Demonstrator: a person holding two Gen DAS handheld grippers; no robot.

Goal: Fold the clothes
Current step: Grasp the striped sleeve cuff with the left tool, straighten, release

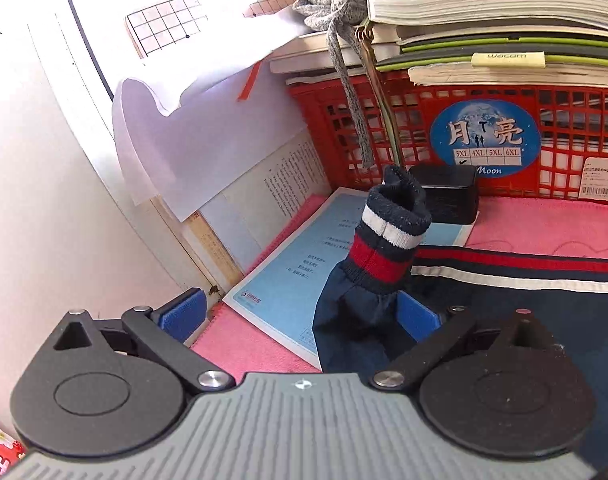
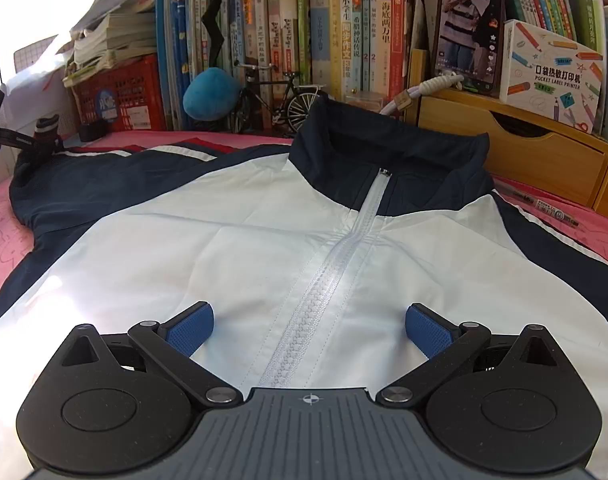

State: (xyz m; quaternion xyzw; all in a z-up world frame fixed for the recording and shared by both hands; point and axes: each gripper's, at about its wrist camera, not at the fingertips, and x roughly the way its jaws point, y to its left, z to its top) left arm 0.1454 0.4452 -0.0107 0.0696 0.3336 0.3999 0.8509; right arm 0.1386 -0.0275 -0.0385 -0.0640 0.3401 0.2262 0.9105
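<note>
Books crowd the shelf along the top of the right wrist view, and below them a pink cloth (image 2: 8, 232) covers the desk where a navy and white jacket (image 2: 240, 240) lies front up, zipped, its collar standing toward the books at upper centre. One sleeve runs out flat toward the left of that frame, its long axis roughly crosswise to the zip, ending near a red basket (image 2: 120, 92).

That sleeve's striped cuff (image 1: 388, 236) sits at the centre of the left wrist view, raised and pointing up toward the basket, with navy sleeve cloth bunched against the right blue pad of the left gripper (image 1: 300, 316). Its jaws stand wide apart; whether the pad merely props the cloth or has any hold on it I cannot tell. A blue booklet (image 1: 288, 268) lies under the cuff.

The right gripper (image 2: 310, 330) hovers low over the white chest panel, spread wide, straddling the zip and holding nothing.

By my judgement the left gripper is far the nearer to the sleeve end, so bringing that sleeve across the body would fall to it, along the sleeve's length toward the zip
</note>
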